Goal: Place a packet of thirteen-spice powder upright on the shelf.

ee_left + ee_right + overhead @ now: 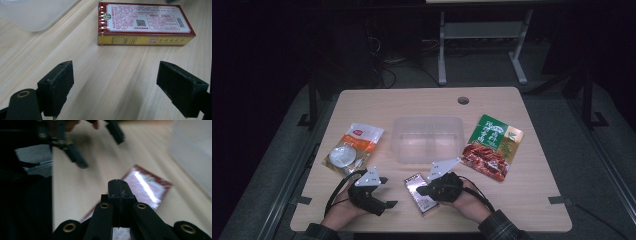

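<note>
While the left gripper (384, 192) rests on the surface (532, 185) with jaws wide apart and nothing between them, the red box (420, 193) lies flat just to its right, near the front edge. The right gripper (421, 190) sits over the box, jaws pressed together, gripping nothing; whether it touches the box I cannot tell. Clear tub (427, 138) sits behind the box, orange pouch (354, 146) at left, green pouch (493, 145) at right.

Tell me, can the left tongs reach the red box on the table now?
Probably yes. The left tongs stand open, facing the red box across bare table; the box lies flat, nothing between.
</note>
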{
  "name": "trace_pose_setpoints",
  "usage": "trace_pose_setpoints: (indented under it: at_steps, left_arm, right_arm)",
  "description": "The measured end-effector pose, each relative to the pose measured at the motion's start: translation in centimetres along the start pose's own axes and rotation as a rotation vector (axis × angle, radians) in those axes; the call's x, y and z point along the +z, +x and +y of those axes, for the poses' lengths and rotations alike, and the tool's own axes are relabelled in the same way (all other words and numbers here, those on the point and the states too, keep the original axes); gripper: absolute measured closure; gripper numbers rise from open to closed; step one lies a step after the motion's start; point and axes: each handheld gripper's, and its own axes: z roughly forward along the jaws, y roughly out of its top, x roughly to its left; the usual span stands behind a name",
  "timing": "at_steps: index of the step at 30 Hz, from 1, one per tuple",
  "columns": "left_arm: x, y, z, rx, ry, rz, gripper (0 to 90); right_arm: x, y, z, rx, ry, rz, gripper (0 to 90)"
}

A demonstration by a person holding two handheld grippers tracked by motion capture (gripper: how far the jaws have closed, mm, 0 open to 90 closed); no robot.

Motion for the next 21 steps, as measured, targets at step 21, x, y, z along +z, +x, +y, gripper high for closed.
trace_pose_setpoints:
  at_steps: [21]
  left_arm:
    - [-0.1,0.1,-0.1,0.009,0.013,-0.001,13.8]
  right_arm:
    - [1.7,2.6,-1.9,-0.079,0.134,0.016,89.9]
